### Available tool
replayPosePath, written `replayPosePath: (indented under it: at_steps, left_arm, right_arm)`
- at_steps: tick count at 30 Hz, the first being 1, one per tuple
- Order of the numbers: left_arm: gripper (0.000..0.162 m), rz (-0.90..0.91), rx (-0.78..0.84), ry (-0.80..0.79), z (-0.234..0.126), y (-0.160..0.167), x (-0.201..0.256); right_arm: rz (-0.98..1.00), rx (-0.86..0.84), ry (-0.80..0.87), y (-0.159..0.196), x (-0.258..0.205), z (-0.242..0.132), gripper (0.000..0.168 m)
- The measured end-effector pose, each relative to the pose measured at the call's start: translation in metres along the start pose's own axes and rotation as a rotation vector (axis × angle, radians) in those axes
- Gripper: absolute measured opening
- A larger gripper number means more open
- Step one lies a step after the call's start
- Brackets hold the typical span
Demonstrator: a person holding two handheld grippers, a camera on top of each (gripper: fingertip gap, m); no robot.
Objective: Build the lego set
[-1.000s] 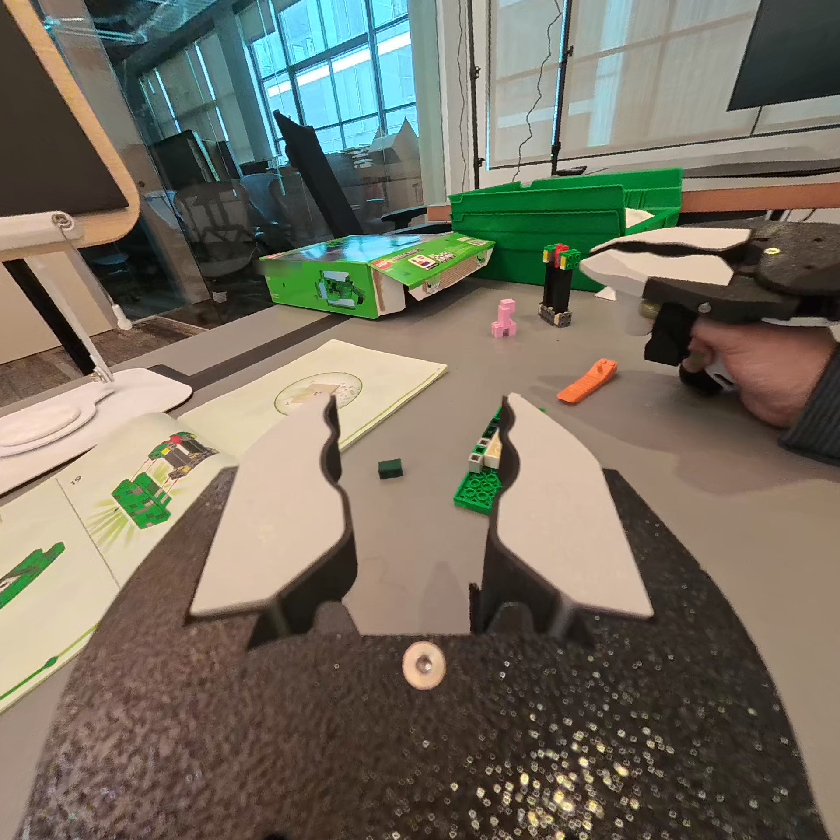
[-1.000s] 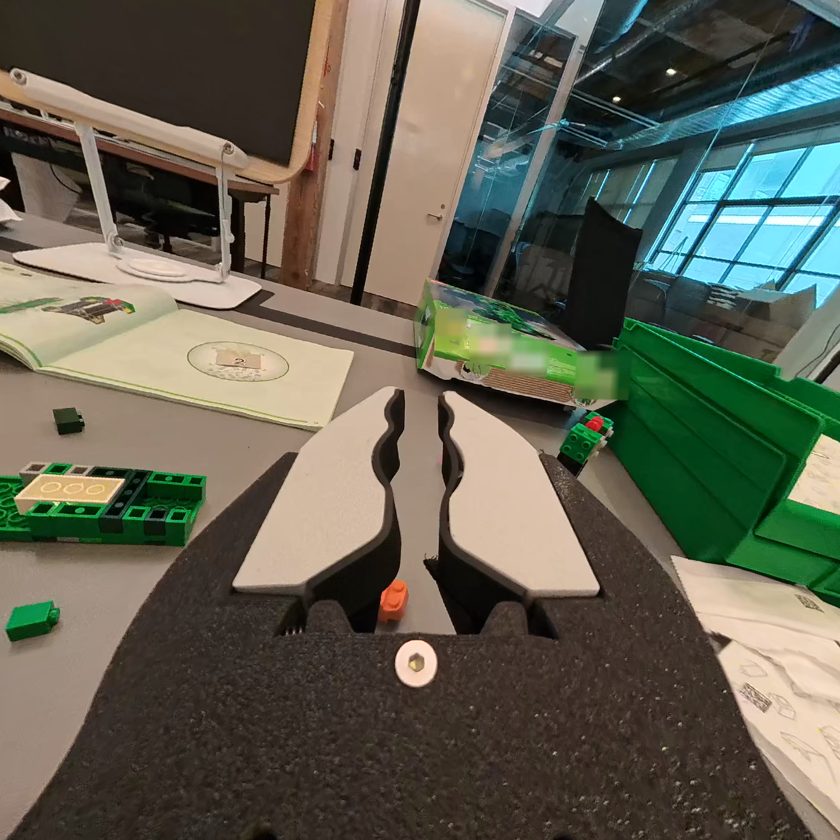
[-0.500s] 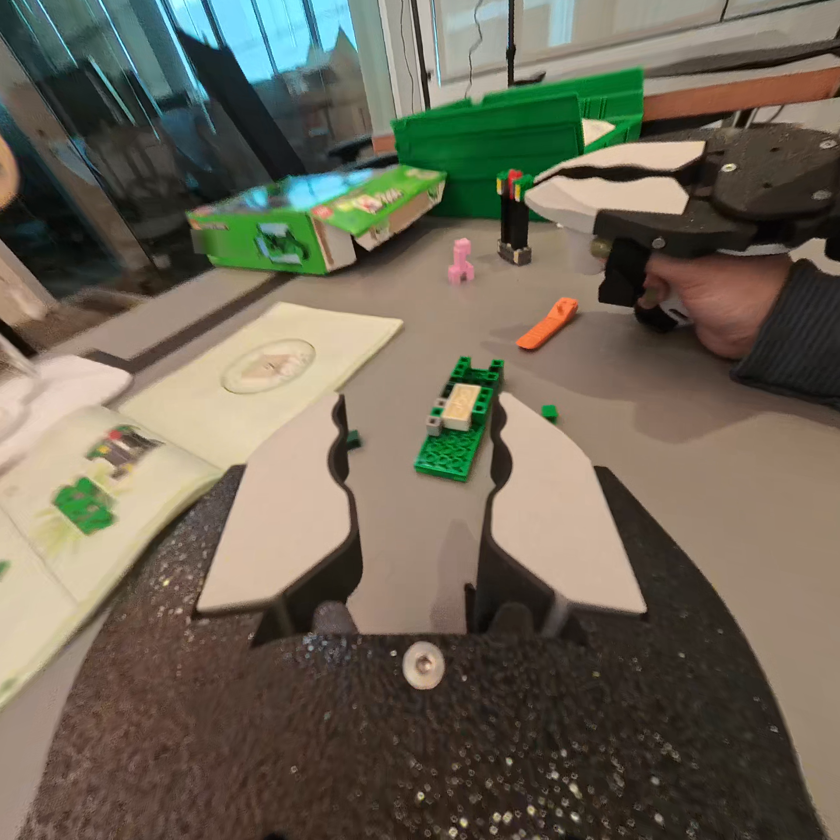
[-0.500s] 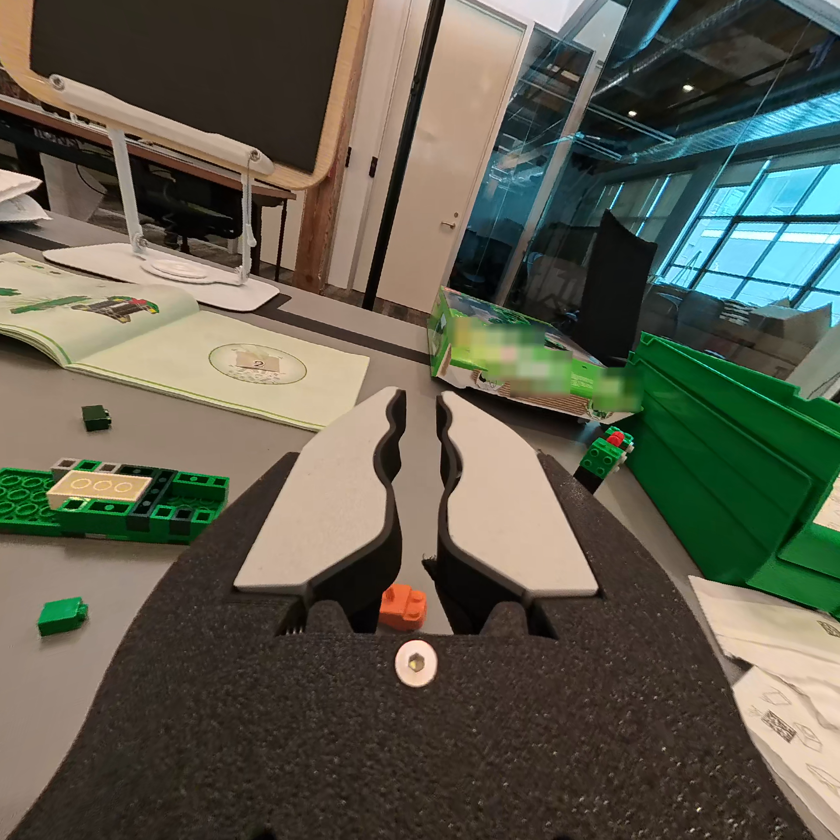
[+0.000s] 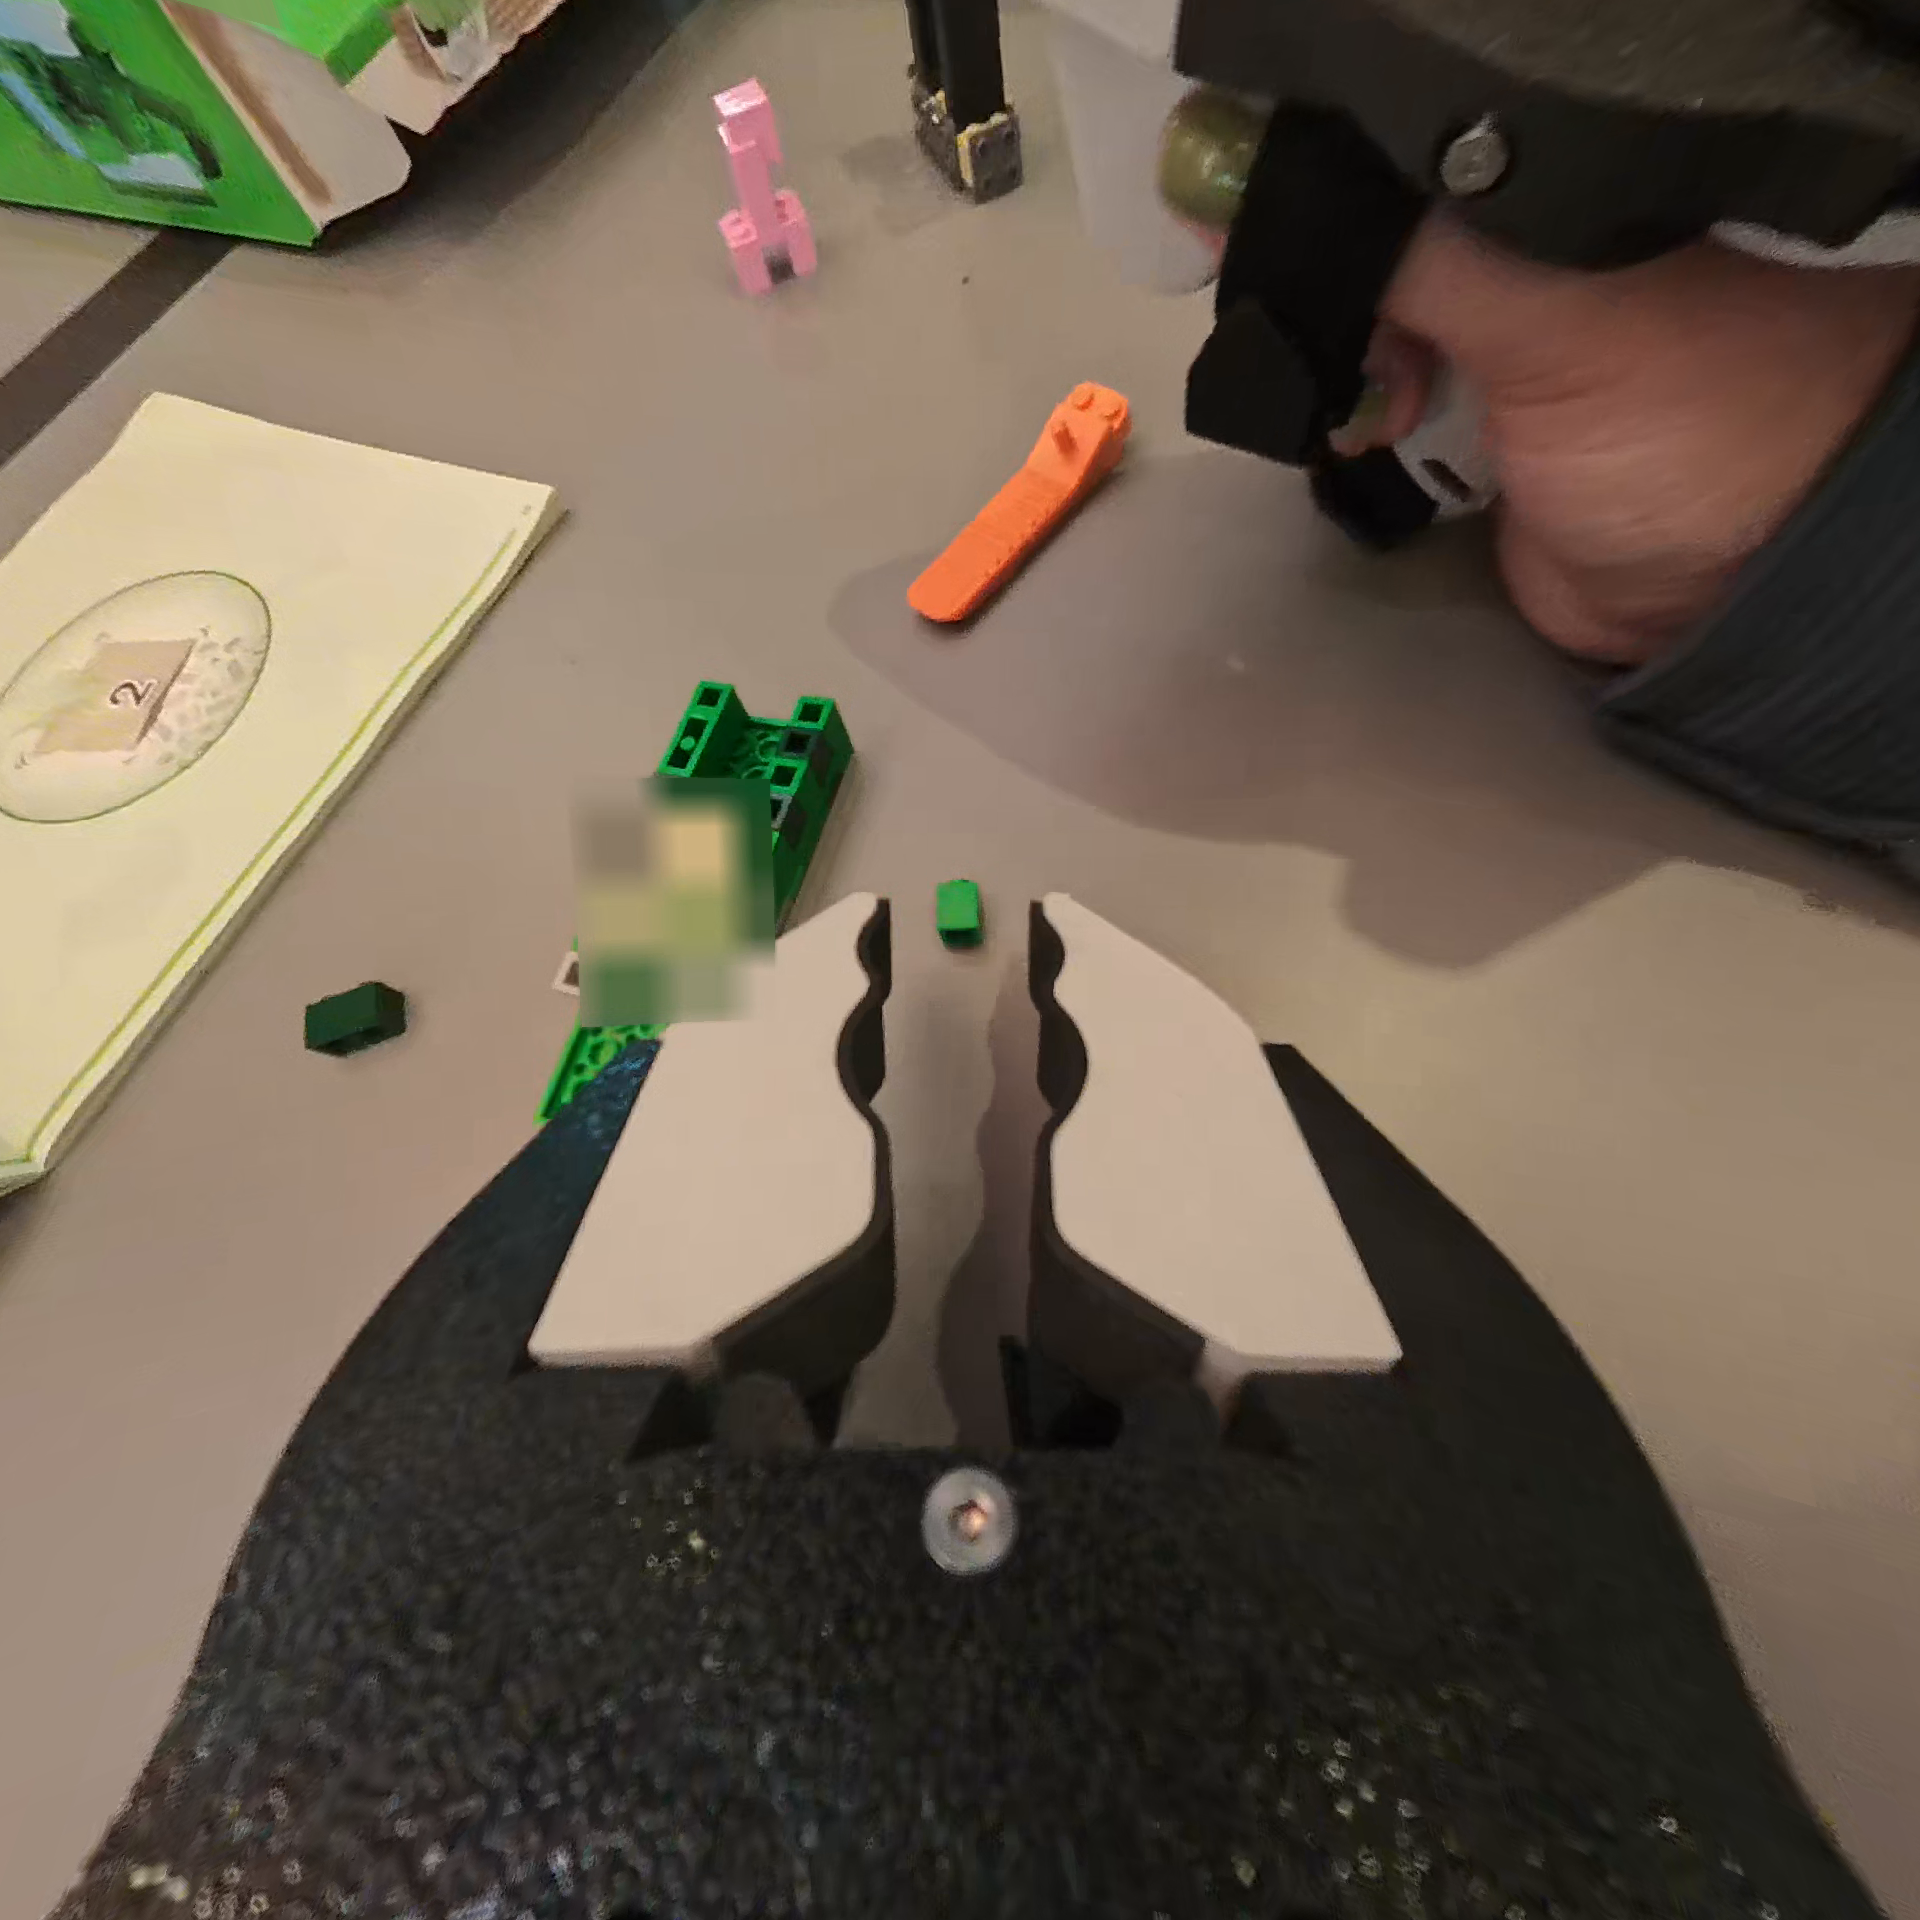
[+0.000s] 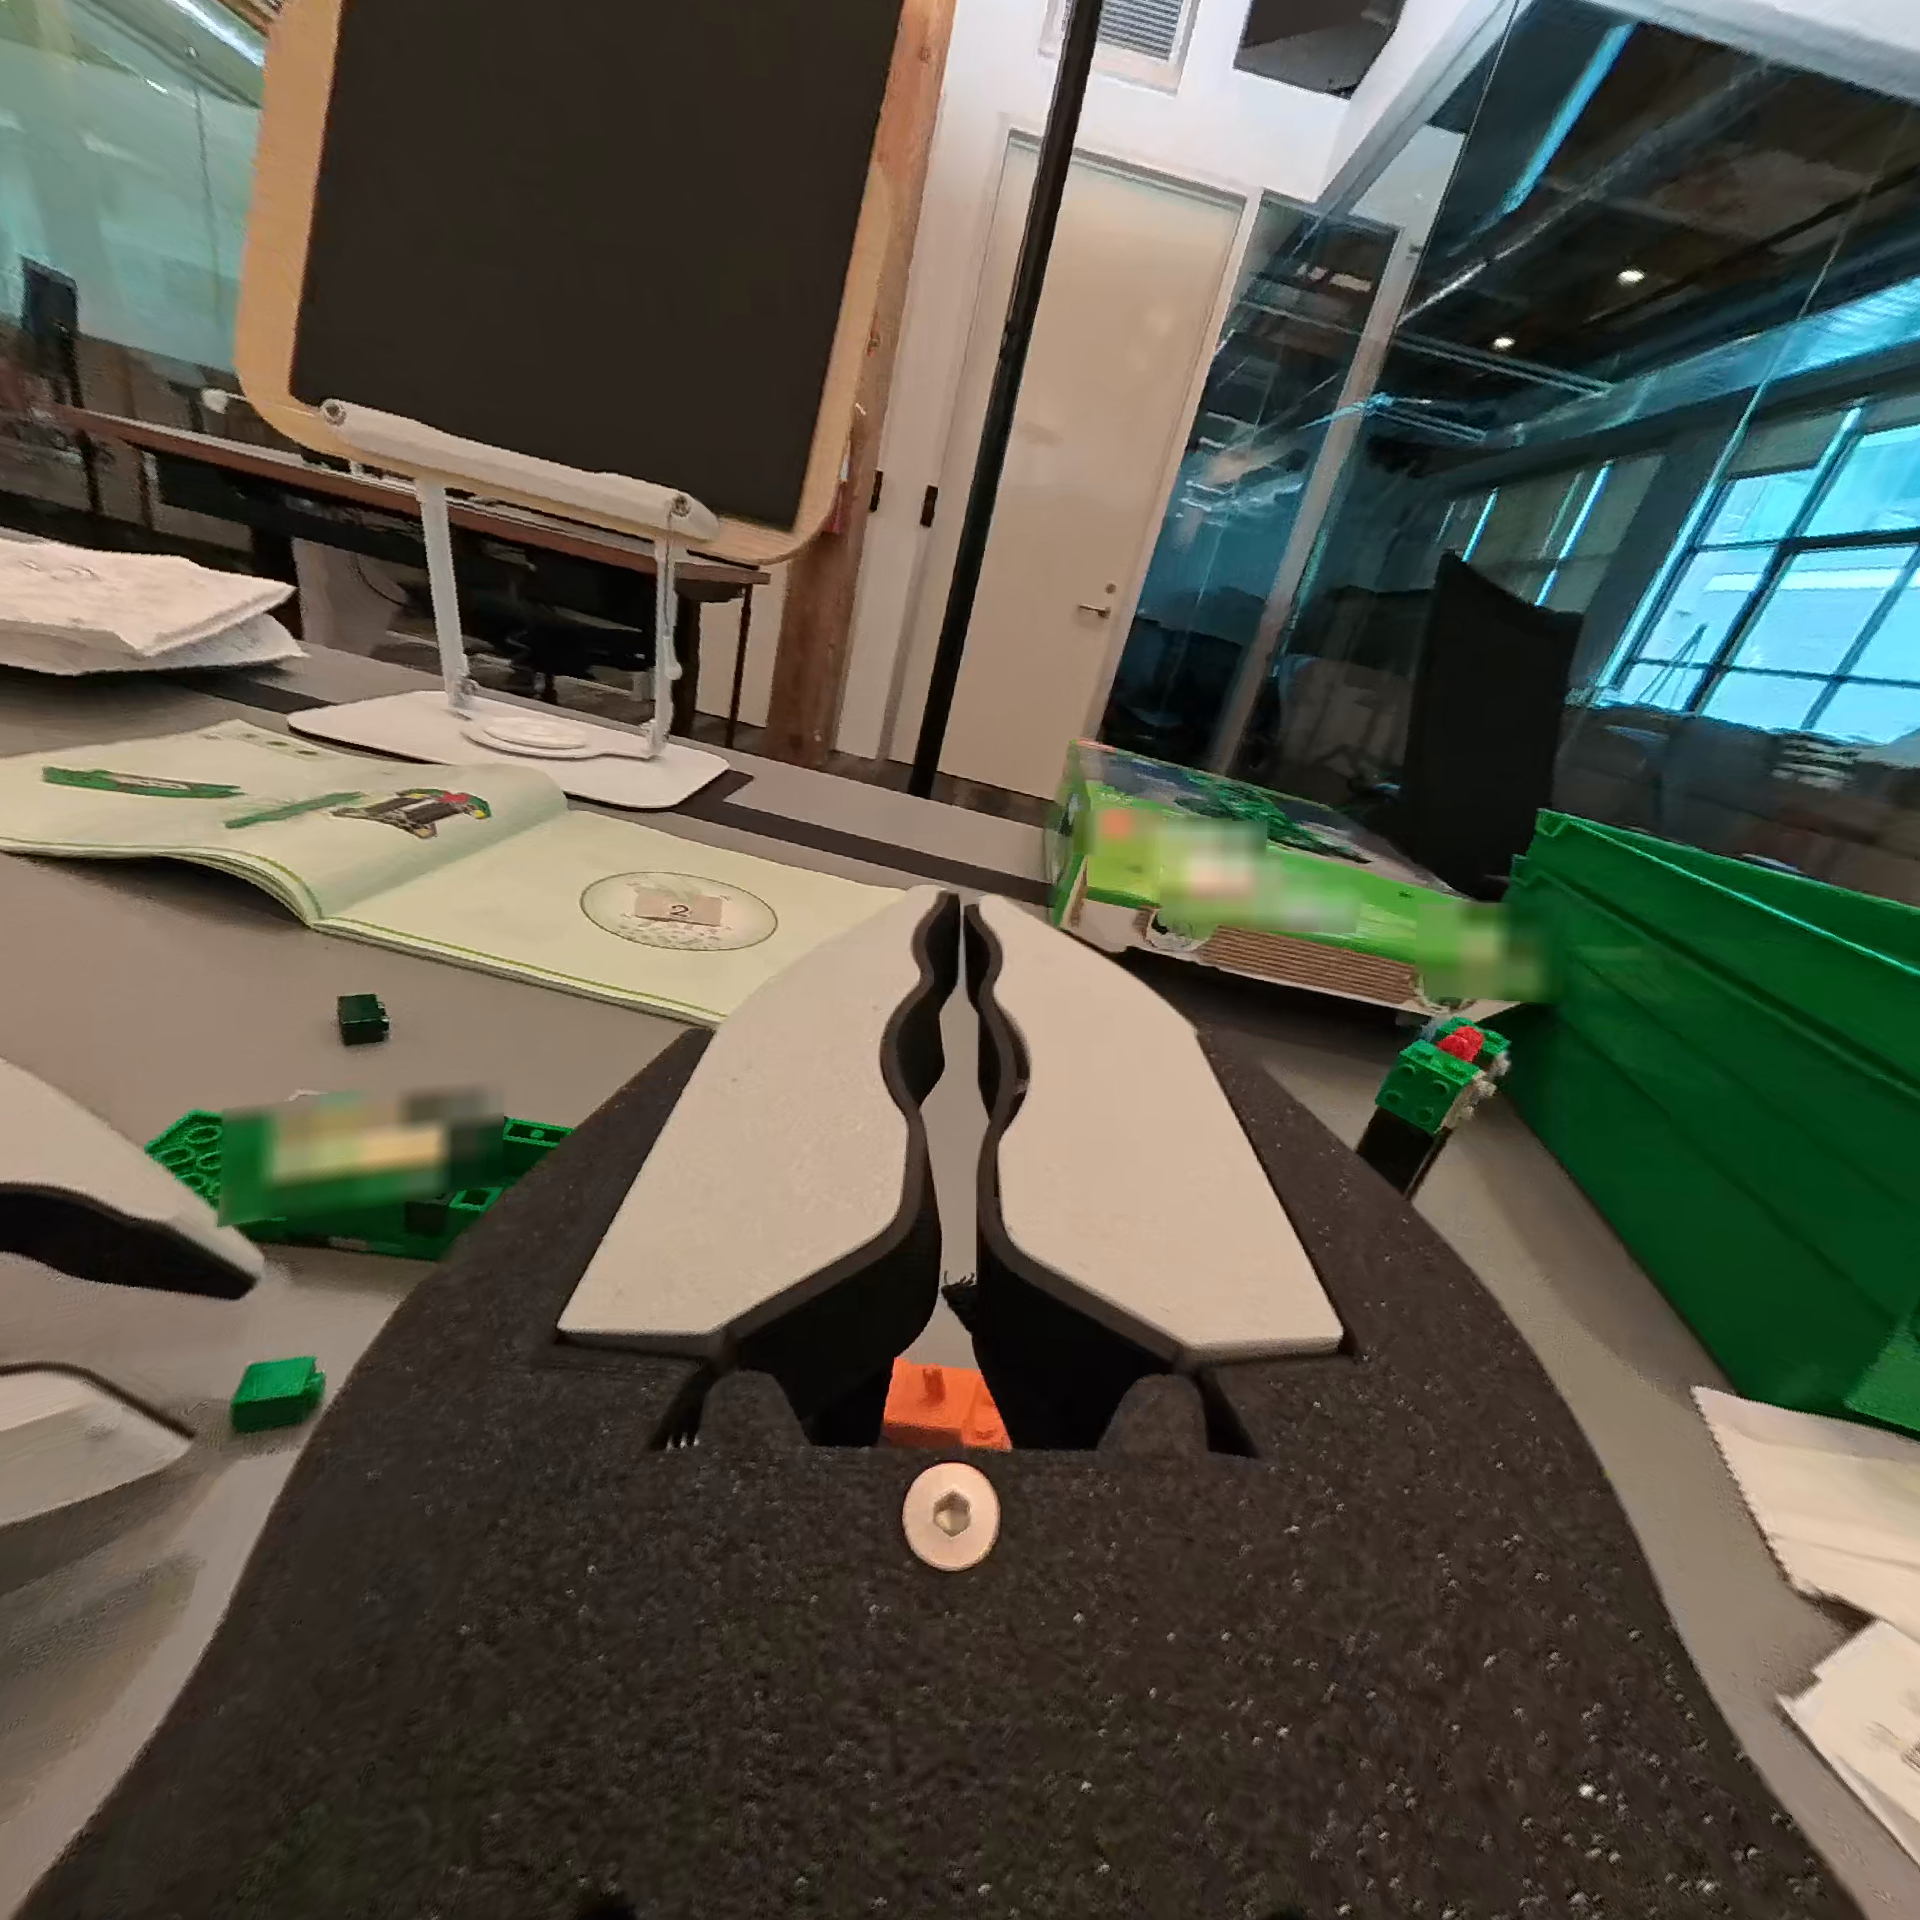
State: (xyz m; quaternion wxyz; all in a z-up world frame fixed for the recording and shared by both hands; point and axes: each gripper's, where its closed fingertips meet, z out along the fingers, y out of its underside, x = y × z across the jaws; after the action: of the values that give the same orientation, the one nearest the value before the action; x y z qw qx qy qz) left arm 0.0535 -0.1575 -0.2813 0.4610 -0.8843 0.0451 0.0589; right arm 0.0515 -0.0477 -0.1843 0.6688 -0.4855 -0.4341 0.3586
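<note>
My left gripper (image 5: 958, 906) is open, tilted down over the grey table (image 5: 1351, 1195). A small bright green brick (image 5: 957, 914) lies on the table between its fingertips, touching neither. The same brick shows in the right wrist view (image 6: 275, 1393). The partly built green lego base (image 5: 764, 764) lies just left of the left fingers (image 5: 748, 1122). A dark green brick (image 5: 354, 1017) lies farther left. My right gripper (image 6: 957, 914) is shut and empty, held above the table over the orange brick separator (image 5: 1018, 509). The left gripper's fingers (image 6: 104, 1226) show at that view's left edge.
An open instruction booklet (image 5: 208, 727) lies on the left. A green lego box (image 6: 1247, 894), a pink figure (image 5: 764, 197) and a black lego tower (image 6: 1429, 1101) stand farther back. Green bins (image 6: 1714, 1091) and loose papers (image 6: 1818, 1507) lie to the right. A white lamp stand (image 6: 520, 717) sits behind the booklet. There is about 15 centimeters between the tips of the two grippers. The pink figure (image 5: 764, 197) lies some 15 centimeters from my right tips, 25 centimeters from my left tips.
My left gripper has swung right and tipped down, so the small green brick now lies between its tips, and its jaws have narrowed. My right gripper has closed its jaws.
</note>
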Motion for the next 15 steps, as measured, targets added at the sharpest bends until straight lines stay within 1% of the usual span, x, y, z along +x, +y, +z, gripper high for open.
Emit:
replayPosePath:
  at_steps: [5,9,13,14,15]
  left_arm:
    - [0.027,-0.044,-0.085,0.071,0.008,0.009,0.002]
    - [0.028,-0.068,-0.093,0.111,0.009,0.011,0.001]
    - [0.019,-0.035,-0.089,0.148,0.01,0.01,0.005]
    - [0.009,-0.025,-0.089,0.159,0.01,0.01,0.006]
    - [0.008,-0.016,-0.089,0.163,0.01,0.01,0.007]
  right_arm:
    - [0.061,0.031,-0.041,-0.003,0.001,-0.001,0.001]
    - [0.063,0.033,-0.089,-0.003,-0.005,0.0,0.003]
    - [0.027,0.03,-0.14,-0.005,-0.014,-0.002,0.007]
    - [0.017,0.032,-0.149,-0.005,-0.016,-0.003,0.007]
    - [0.007,0.035,-0.156,-0.006,-0.018,-0.004,0.008]
